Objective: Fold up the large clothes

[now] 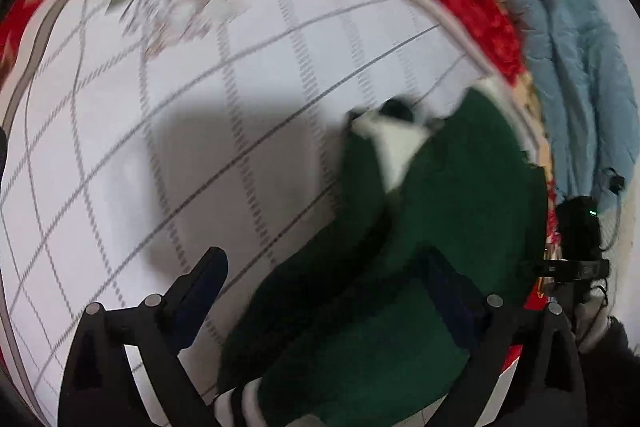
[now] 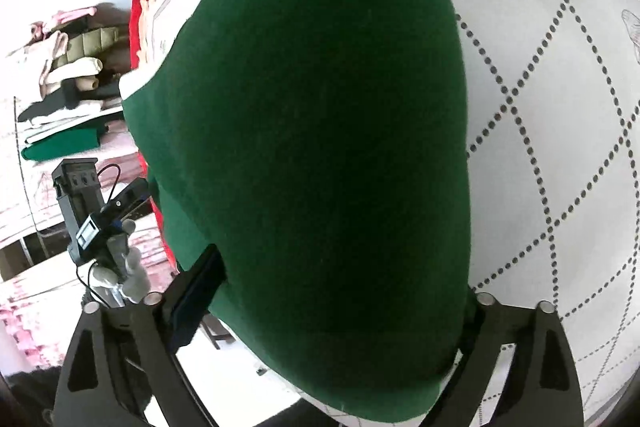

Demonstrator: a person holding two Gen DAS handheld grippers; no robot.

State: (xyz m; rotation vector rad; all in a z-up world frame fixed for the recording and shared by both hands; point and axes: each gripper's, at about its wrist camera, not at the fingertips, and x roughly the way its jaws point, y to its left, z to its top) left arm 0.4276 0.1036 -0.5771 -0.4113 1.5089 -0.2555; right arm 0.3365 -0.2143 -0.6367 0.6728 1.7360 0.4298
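Left wrist view: green sweater (image 1: 440, 227) lies on the quilted bed (image 1: 160, 147), long axis running near to far, right of the spread, empty left claw (image 1: 324, 307); right claw (image 2: 332, 291) also gapes over it, nearer

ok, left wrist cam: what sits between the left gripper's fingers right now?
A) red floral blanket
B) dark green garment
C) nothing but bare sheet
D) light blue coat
B. In the left wrist view the dark green garment lies across the gap between the open fingers of the left gripper, spread over the white grid-patterned sheet; the fingers stand wide apart, not clamped on it.
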